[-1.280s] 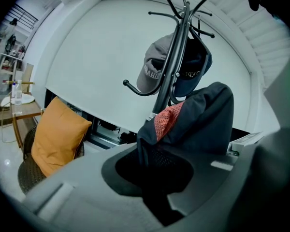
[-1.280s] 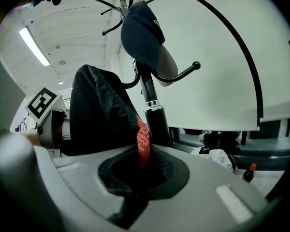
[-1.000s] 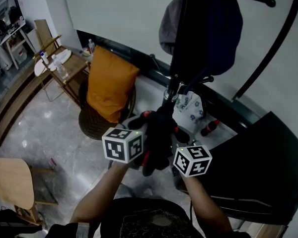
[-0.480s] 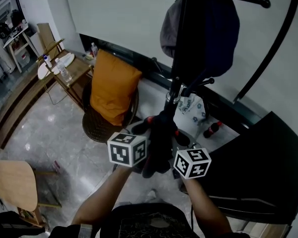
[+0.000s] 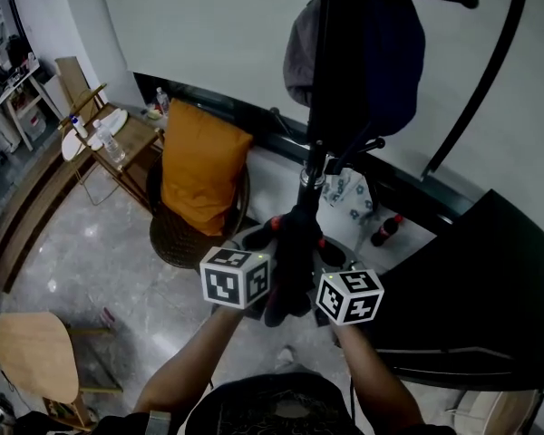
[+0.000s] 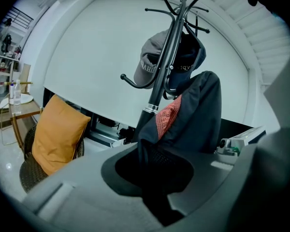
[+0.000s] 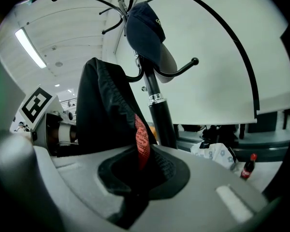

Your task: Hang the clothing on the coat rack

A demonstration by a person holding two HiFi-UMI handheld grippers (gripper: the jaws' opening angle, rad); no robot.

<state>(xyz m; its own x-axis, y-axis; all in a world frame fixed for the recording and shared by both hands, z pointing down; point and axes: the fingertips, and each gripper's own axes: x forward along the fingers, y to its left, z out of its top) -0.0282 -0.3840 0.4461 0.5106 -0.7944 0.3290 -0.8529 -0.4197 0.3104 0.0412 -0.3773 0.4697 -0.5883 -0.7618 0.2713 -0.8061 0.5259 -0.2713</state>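
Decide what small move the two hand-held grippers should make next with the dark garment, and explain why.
Probably raise both together. The left hand-held gripper and right hand-held gripper each clamp the dark garment, which sits low beside the coat rack pole, below a bare lower hook. Caps hang higher up.

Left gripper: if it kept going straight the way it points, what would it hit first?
Past the dark garment clamped in the left gripper, the coat rack pole stands almost dead ahead, so probably that, though depth is hard to judge.
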